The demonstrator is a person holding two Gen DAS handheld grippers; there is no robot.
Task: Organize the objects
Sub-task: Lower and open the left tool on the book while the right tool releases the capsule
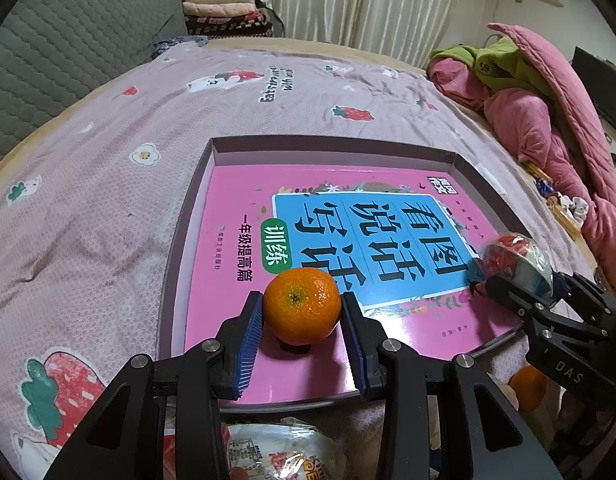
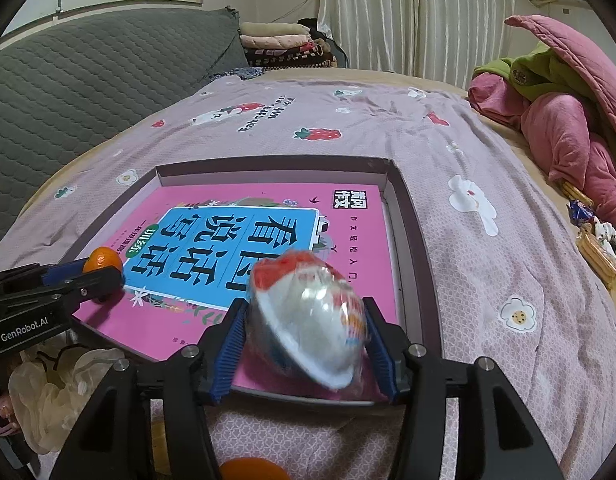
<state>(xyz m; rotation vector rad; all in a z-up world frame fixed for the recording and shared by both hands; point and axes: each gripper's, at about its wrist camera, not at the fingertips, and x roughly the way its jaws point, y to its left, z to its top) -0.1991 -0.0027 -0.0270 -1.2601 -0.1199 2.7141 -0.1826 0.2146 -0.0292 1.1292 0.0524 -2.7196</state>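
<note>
My left gripper [image 1: 302,300] is shut on a small orange [image 1: 302,312], both blue pads against its sides, low over the near part of a pink book [image 1: 236,208]. The book lies in a shallow open box [image 1: 332,146] on the bed. A bowl-shaped snack in clear wrap [image 2: 308,320] sits tilted and blurred between the blue pads of my right gripper [image 2: 304,312], loose over the book's near right corner. The left gripper [image 2: 96,272] and orange [image 2: 102,260] also show at the left of the right wrist view. The right gripper [image 1: 524,280] shows at the right of the left wrist view.
Another orange [image 1: 528,388] and a wrapped snack [image 1: 280,456] lie on the strawberry-print sheet [image 1: 88,200] near me. Cream fabric [image 2: 56,392] lies at the near left. Small wrapped snacks [image 2: 596,248] and a pile of pink quilts [image 1: 548,120] line the right edge.
</note>
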